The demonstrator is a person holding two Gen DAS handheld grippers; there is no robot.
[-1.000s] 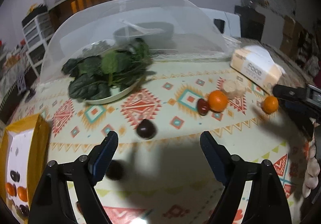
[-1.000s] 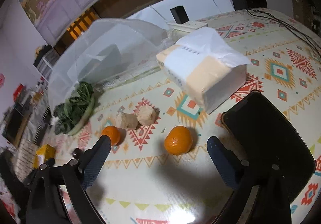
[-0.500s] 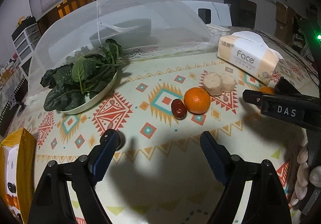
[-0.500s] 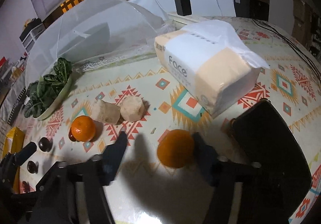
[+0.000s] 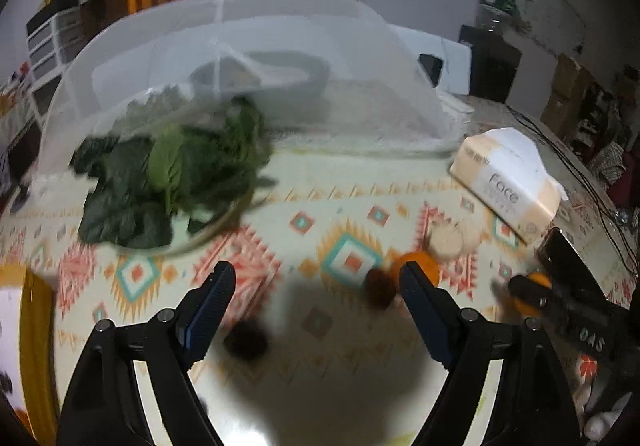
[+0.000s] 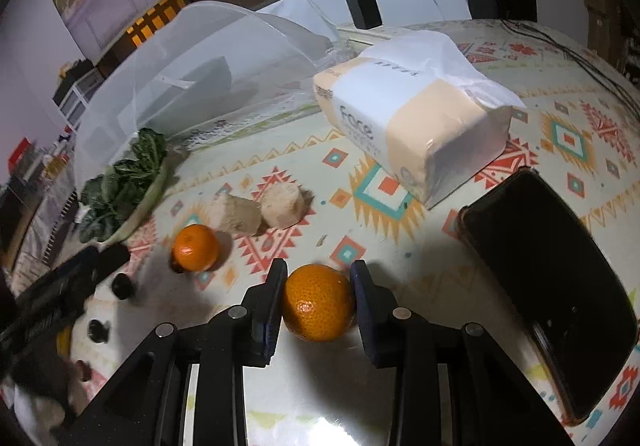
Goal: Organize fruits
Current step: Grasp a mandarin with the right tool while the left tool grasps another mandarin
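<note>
A patterned tablecloth point(image 6: 568, 134) is covering the table, with a mesh food cover point(image 5: 224, 58) sitting at the far left over a plate of greens point(image 5: 168, 174). A tissue pack point(image 6: 412, 126) is lying far right. The right gripper point(image 6: 318, 300) is clenching the near orange point(image 6: 318, 302) between its jaws. The left gripper point(image 5: 316, 298) is hanging released above a dark fruit point(image 5: 245, 340).
</note>
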